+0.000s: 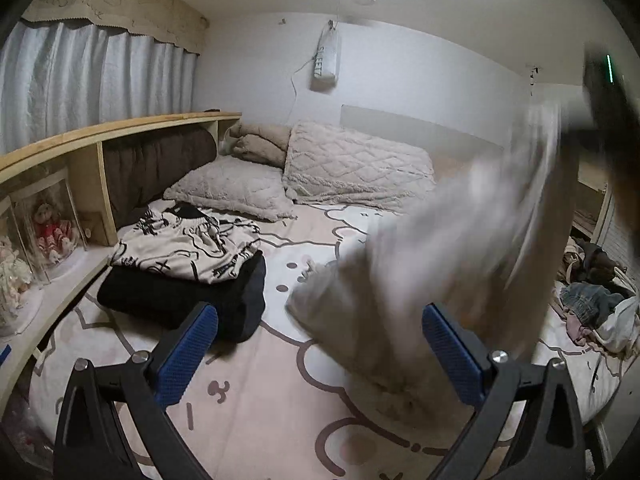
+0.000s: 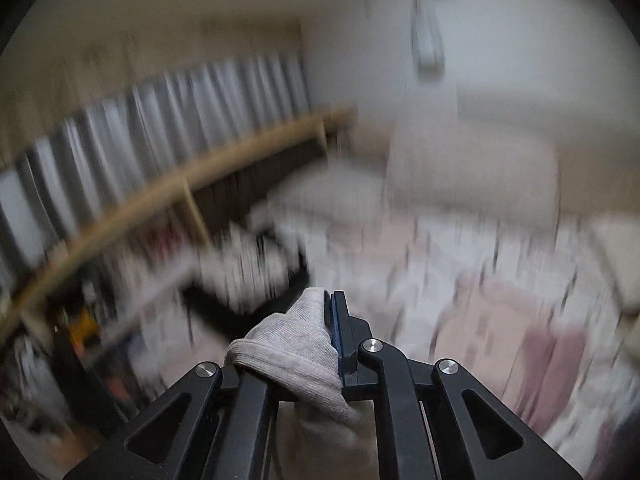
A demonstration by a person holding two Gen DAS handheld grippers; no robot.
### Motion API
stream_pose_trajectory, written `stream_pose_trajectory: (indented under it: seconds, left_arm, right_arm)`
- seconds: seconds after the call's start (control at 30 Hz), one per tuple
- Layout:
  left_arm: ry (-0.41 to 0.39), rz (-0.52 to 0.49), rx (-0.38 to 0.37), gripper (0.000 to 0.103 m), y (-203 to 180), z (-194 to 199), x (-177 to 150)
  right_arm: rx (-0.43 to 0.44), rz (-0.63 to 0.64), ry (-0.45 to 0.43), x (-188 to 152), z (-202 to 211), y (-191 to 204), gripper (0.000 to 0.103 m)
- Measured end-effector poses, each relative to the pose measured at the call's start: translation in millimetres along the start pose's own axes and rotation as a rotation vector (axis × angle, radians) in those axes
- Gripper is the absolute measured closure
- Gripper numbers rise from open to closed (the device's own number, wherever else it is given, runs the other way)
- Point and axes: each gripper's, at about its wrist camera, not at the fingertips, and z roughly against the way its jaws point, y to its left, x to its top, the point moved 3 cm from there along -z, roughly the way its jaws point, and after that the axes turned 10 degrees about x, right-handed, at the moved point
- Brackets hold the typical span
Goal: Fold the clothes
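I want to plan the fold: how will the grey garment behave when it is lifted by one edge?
Probably floppy: the grey garment hangs in loose folds from the right hand-held gripper. Likely light, since one pinch carries it. Its ribbed knit may resist slipping.

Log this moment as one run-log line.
left gripper: open, empty | right gripper: shut on grey garment | garment lifted above bed, blurred

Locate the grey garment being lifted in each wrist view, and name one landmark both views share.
Left wrist: grey garment hangs blurred at right, from upper right down to the bed.
Right wrist: its ribbed edge sits bottom centre, clamped in the right gripper.
Shared landmark: wooden headboard shelf.
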Motion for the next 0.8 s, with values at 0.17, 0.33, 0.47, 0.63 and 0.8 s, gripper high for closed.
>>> stream_pose_trajectory:
  seconds: [0.17, 0.33, 0.47, 0.63, 0.8]
  left_arm:
    - [0.034, -0.034, -0.020, 0.000, -16.9, -10.8, -8.4]
    - [0.066, -0.064, -0.051, 0.000, -35.4, -24.3, -15.2]
    - [0.085, -0.076, -0.073, 0.000, -47.1, -33.8, -18.2]
    - [0.097, -0.081, -0.083, 0.000, -54.3, -41.8, -19.0]
    - [0.093, -0.095, -0.067, 0.000, -57.7, -41.4, -15.8]
  right_arm:
    - [-0.059, -0.089, 0.288, -153.4, -81.0, -25.7, 0.095]
    - [-0.164, -0.077, 0.390, -214.8, -75.8, -24.4, 0.028]
    - [-0.227, -0.150, 0.367, -224.9, -27.4, -41.2, 0.015]
    - [-0.305, -0.328, 0.186, -211.1, 24.4, -98.8, 0.015]
    - [-0.342, -0.575, 0.028, -200.8, 34.9, -156.8, 0.015]
